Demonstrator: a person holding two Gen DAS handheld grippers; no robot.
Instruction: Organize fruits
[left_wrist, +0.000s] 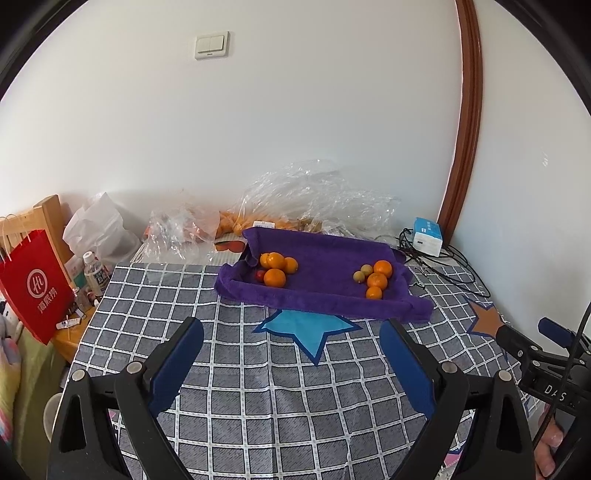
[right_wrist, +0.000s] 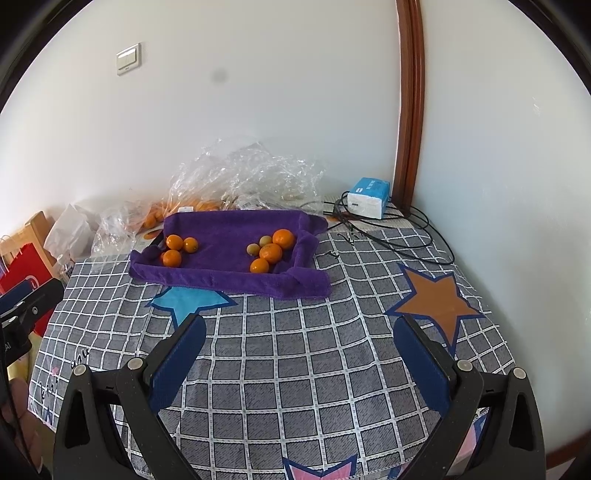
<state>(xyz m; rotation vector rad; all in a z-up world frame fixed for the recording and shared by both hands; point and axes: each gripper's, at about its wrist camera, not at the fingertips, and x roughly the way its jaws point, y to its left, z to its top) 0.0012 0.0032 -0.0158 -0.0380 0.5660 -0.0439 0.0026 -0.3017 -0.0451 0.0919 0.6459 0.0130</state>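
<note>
Fruits: oranges (left_wrist: 275, 277), two small green ones (left_wrist: 362, 273) and one red, in two clusters on purple towel (left_wrist: 325, 299), far side of checked tablecloth (left_wrist: 258, 387). Left wrist view: left gripper (left_wrist: 291, 332) wide open, empty; red bag (left_wrist: 35, 291) logo "HL"; "DAS" on right gripper (left_wrist: 532, 339). Right wrist view: right gripper (right_wrist: 299, 332) wide open, empty; towel (right_wrist: 229, 277) ahead.

Plush purple towel (left_wrist: 325, 295), woven checked tablecloth (left_wrist: 258, 387), crinkled glossy clear plastic bags (left_wrist: 314, 195), matt red paper bag (left_wrist: 31, 284)

Before you the checked cloth (right_wrist: 295, 369) lies free up to the towel (right_wrist: 229, 273). Behind it, plastic bags (right_wrist: 243, 177) and cables (right_wrist: 399, 236) block the wall side.
</note>
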